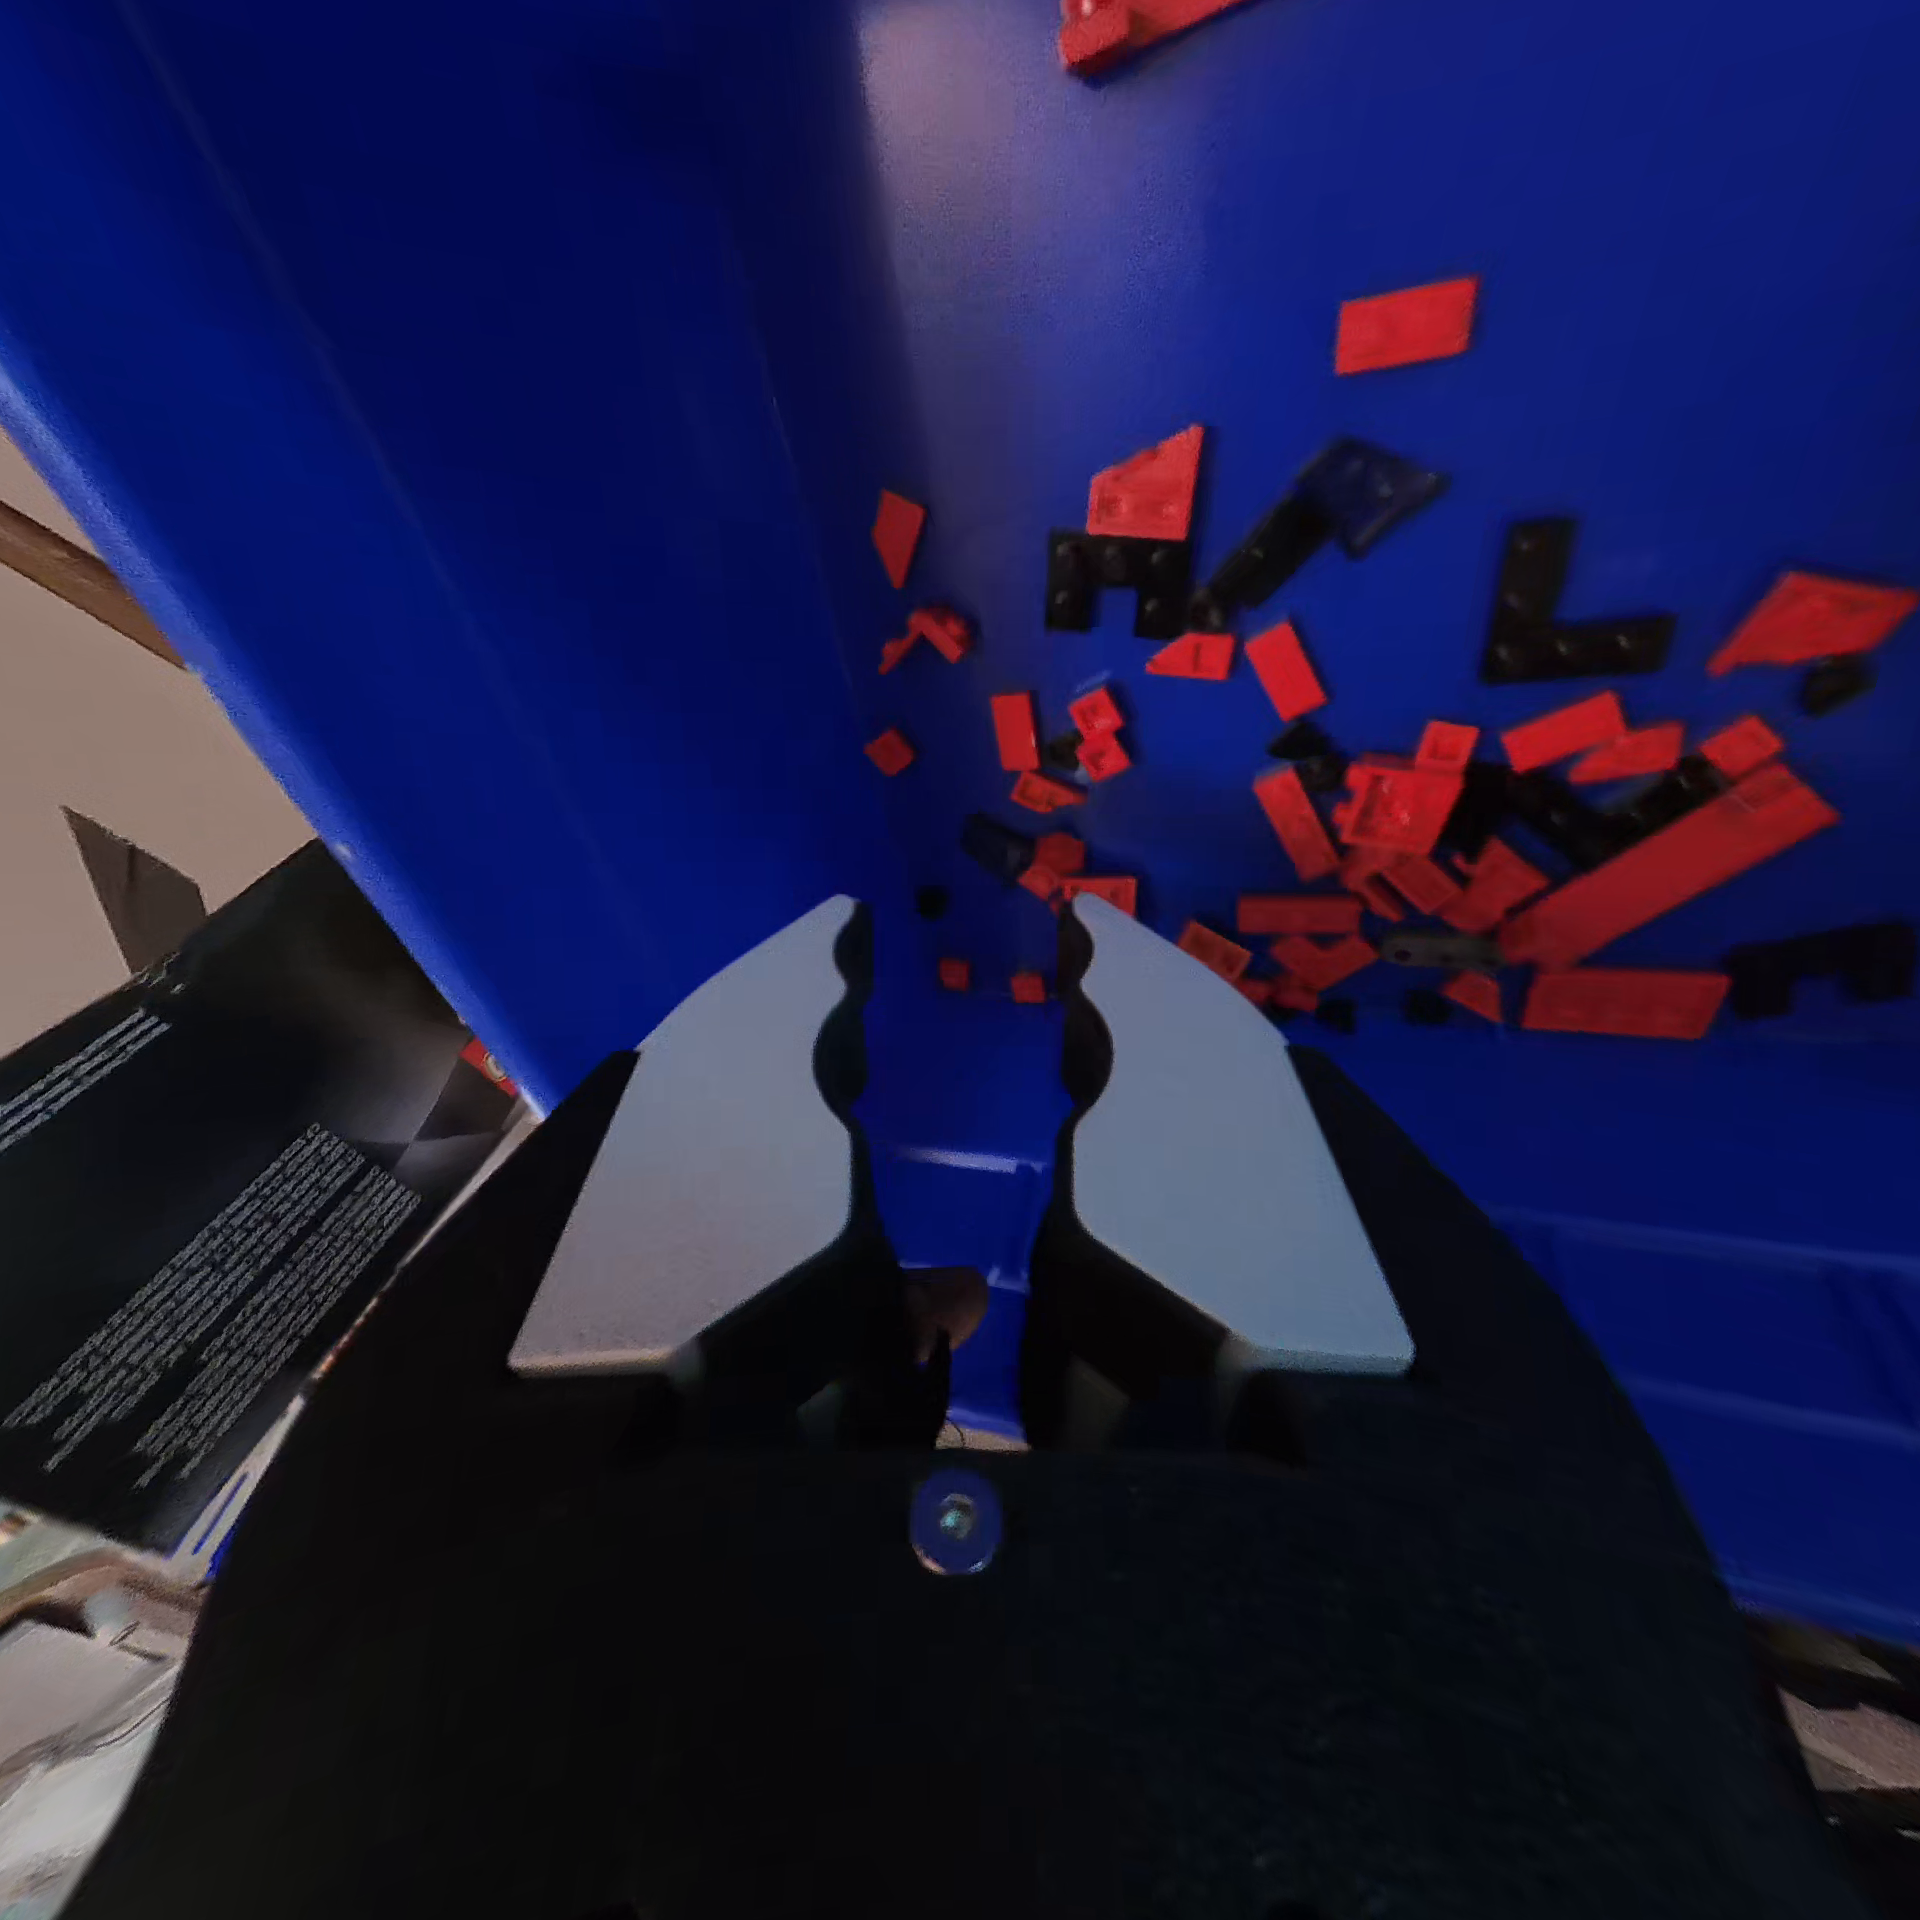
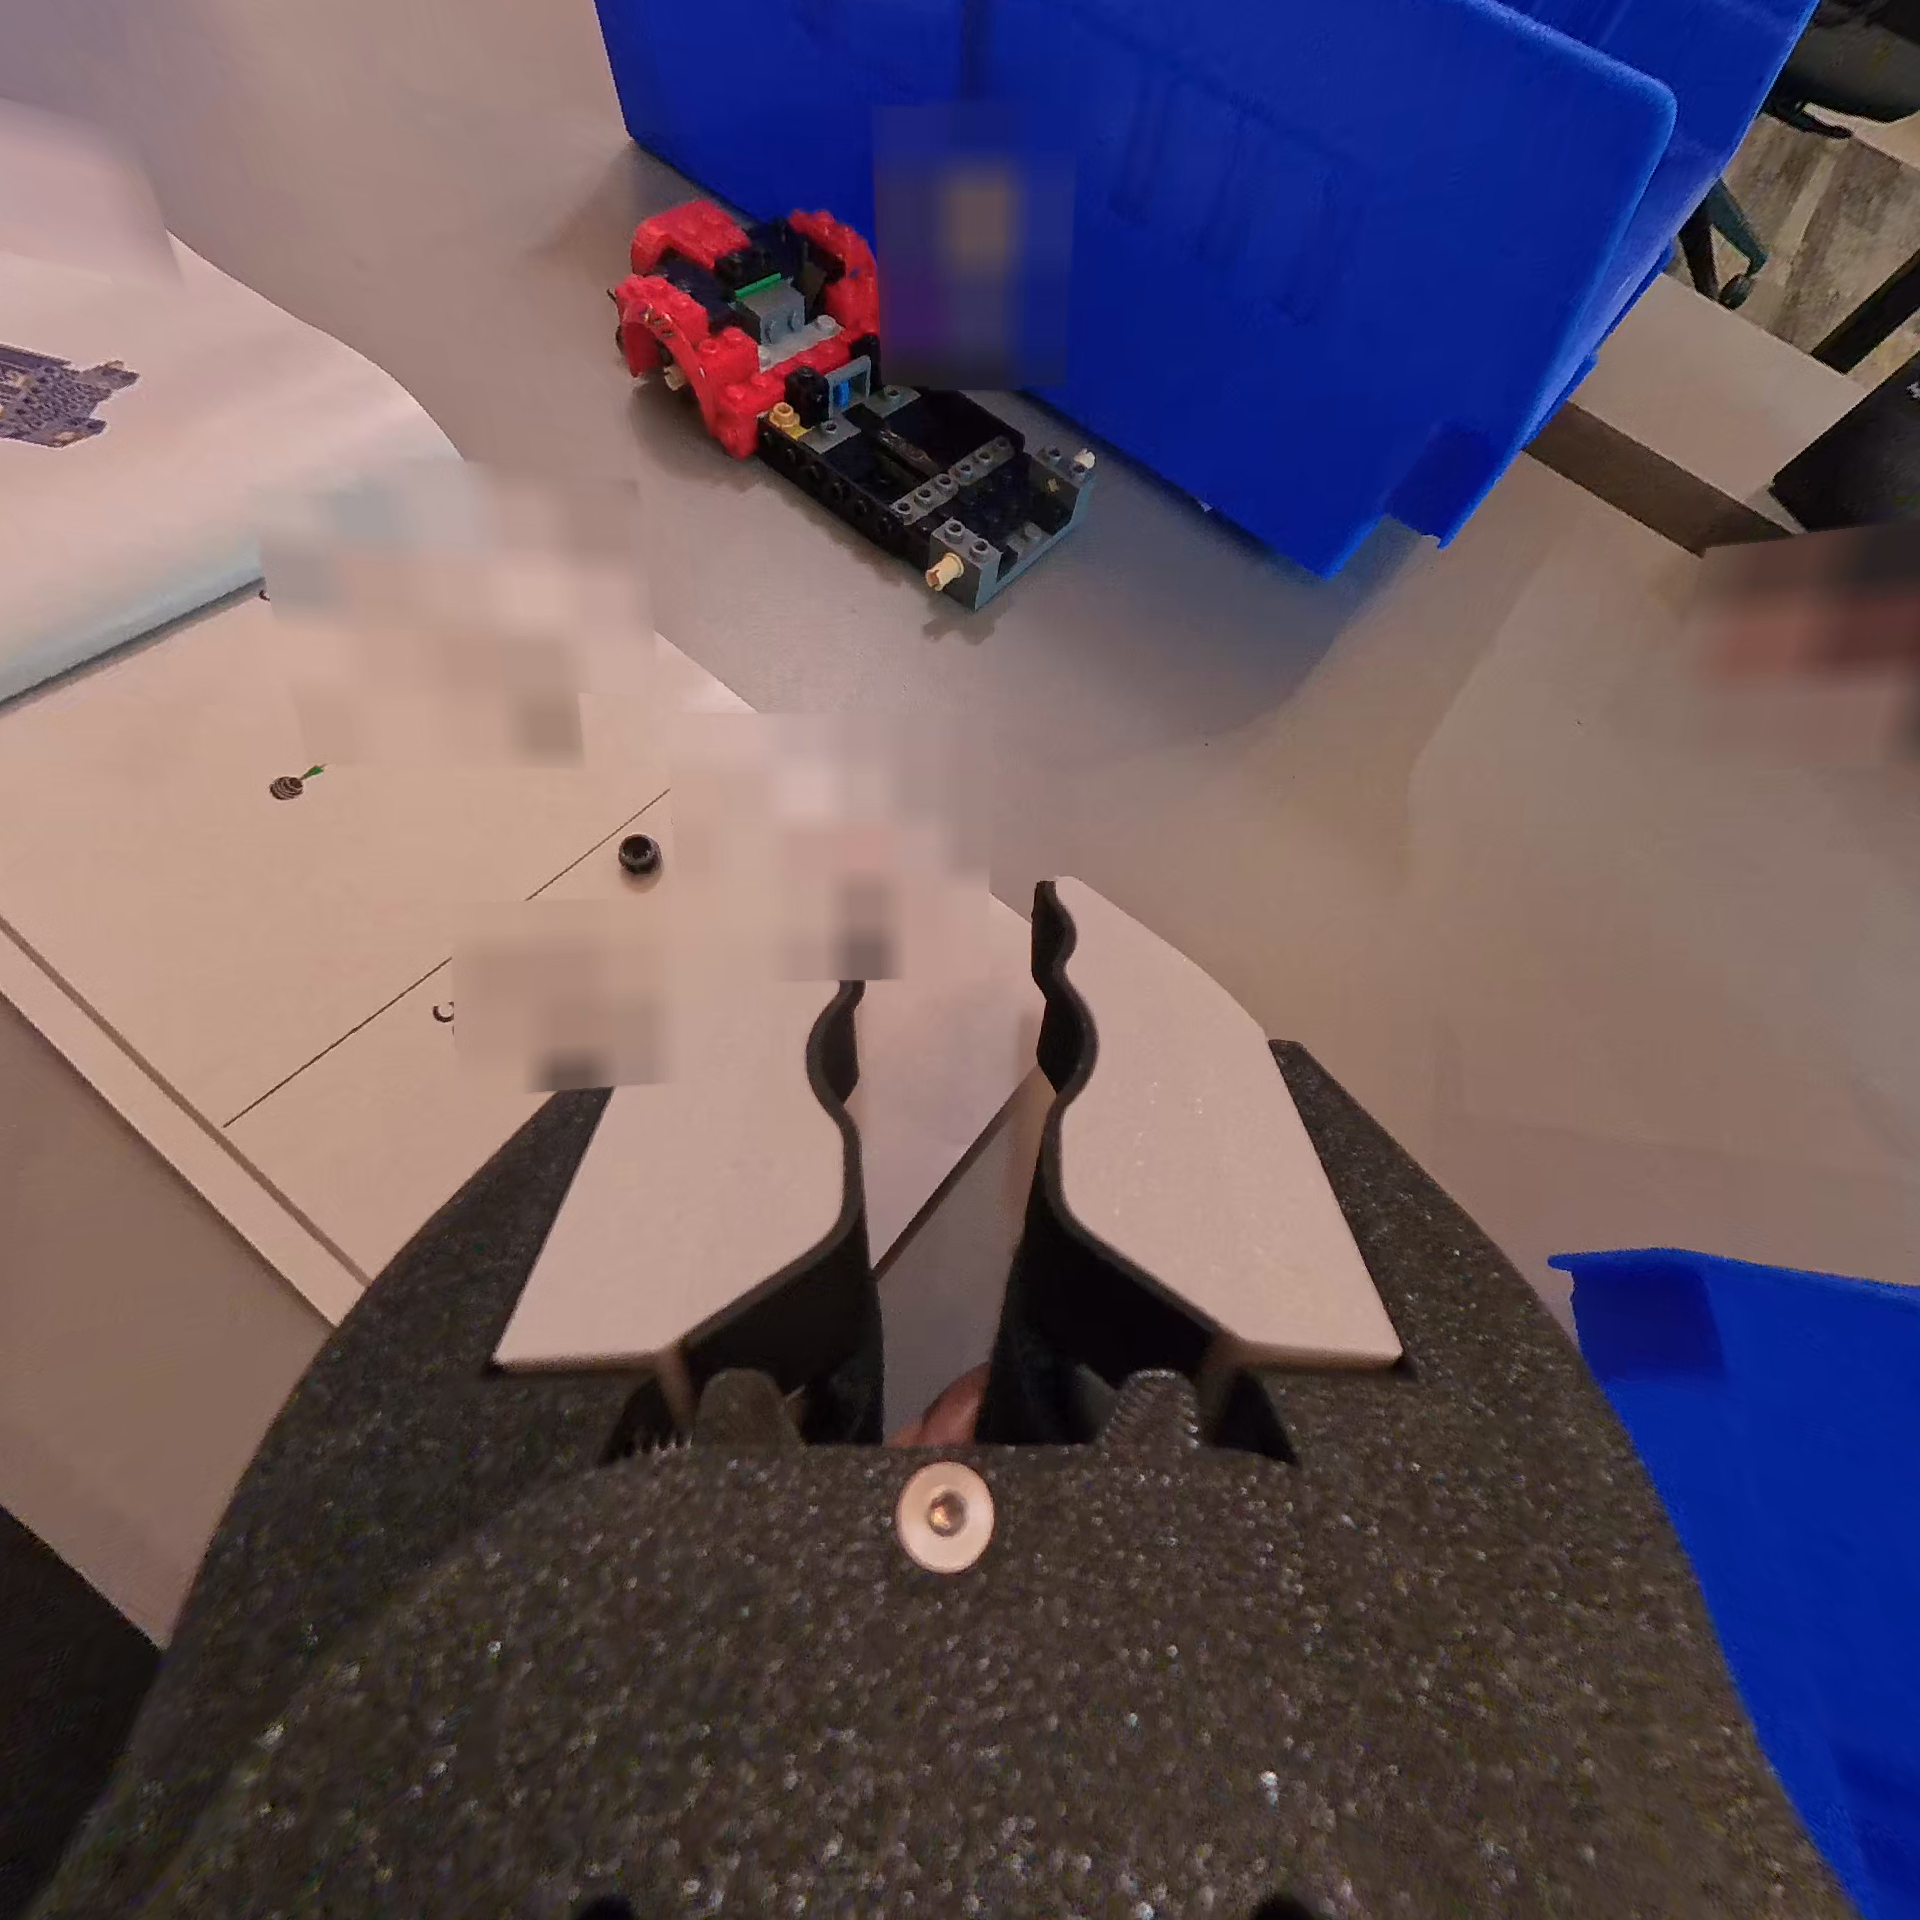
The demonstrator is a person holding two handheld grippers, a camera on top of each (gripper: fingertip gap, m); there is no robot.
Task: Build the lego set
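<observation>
My left gripper (image 1: 964, 920) is open and empty inside a blue bin (image 1: 520, 468), its tips just above the bin floor near a corner. Several loose red and black lego plates (image 1: 1455, 831) lie scattered on the bin floor to the right of the tips; two tiny red pieces (image 1: 987, 979) lie between the fingers. My right gripper (image 2: 951, 945) is open and empty above the grey table (image 2: 1299, 831). A partly built red and black lego car (image 2: 831, 384) stands on the table beyond it, in front of a blue bin (image 2: 1247, 260).
An open instruction booklet (image 2: 156, 416) lies at the left of the table. Small black pieces (image 2: 639, 854) sit on a white sheet (image 2: 208, 935). Another blue bin's corner (image 2: 1766, 1507) is at the right. A black box with printing (image 1: 208, 1195) stands left of the left gripper's bin.
</observation>
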